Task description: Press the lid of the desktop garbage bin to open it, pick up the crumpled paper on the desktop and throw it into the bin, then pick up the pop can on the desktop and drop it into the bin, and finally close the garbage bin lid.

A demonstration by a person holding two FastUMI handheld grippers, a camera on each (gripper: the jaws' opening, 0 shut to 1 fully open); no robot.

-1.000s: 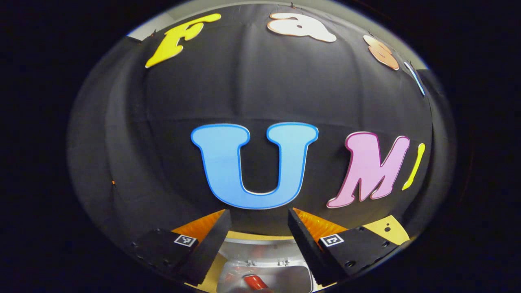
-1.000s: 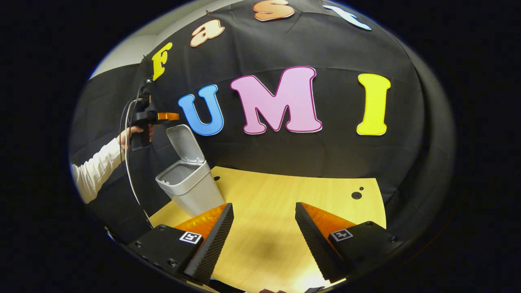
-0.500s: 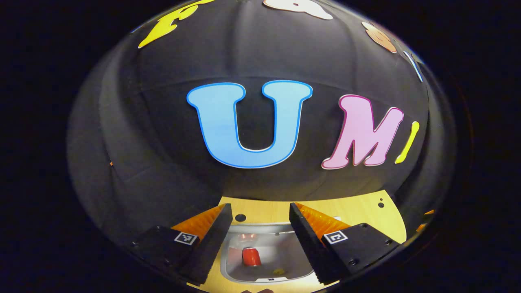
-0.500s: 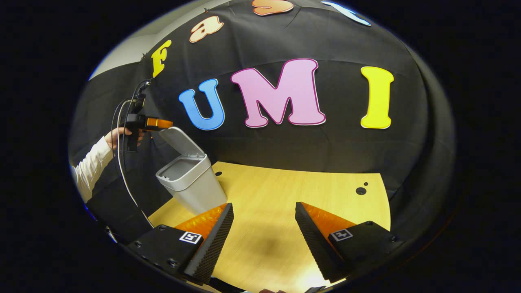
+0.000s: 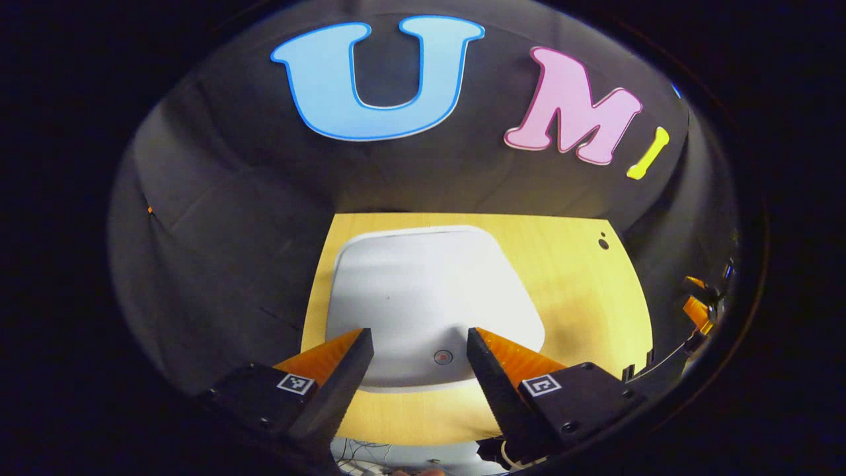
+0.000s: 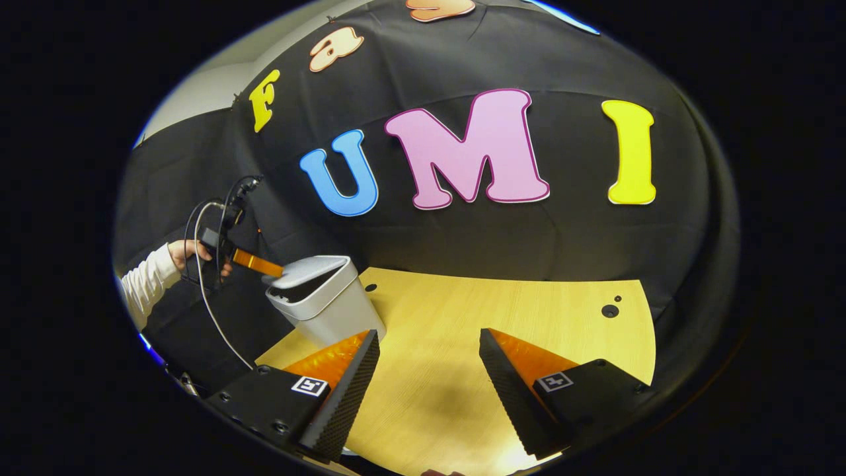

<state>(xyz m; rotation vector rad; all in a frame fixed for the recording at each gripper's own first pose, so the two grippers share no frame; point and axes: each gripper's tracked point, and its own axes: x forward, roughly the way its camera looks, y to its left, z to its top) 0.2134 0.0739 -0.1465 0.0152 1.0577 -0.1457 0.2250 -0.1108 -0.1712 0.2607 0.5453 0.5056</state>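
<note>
Pale wooden tabletop [image 6: 462,317] lies under my right tongs [image 6: 429,390], spread apart and empty. My left tongs [image 5: 416,370], likewise parted, press their tips on the bin's lid [image 5: 423,291], nearly down on the grey garbage bin [image 6: 330,311] near the tabletop's left edge.

The garbage bin lid [image 5: 423,291], filling the middle of the left gripper view, looks like smooth light-grey plastic with a soft satin sheen, and the bin's body [image 6: 334,314] at centre left of the right gripper view shares that finish. The desktop [image 6: 502,317] beneath is pale wood-grain with a faint gloss. The wall cloth [image 6: 562,244] behind is matt, creased black fabric.
</note>
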